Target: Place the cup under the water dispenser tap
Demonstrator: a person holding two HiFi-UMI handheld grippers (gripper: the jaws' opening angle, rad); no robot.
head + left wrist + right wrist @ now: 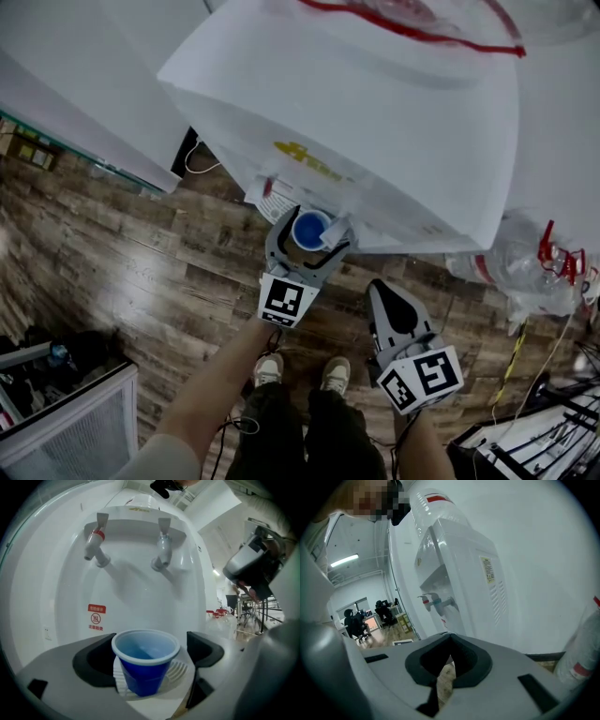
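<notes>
A blue plastic cup (145,667) stands upright on the white ribbed drip tray (180,670) of the water dispenser (375,122). It sits below the red-handled tap (96,545) and the grey tap (162,550), nearer the grey one. My left gripper (147,656) is open around the cup, with a gap showing at the right pad. From the head view the cup (310,230) shows between its jaws. My right gripper (382,292) hangs off to the right of the dispenser front, shut and empty, and the right gripper view shows the dispenser's side (459,573).
Clear water bottles (525,262) with red caps lie on the wood floor at the right. A white cabinet (84,84) stands to the left of the dispenser. A white box (66,422) sits at lower left. The person's shoes (270,368) are just below the grippers.
</notes>
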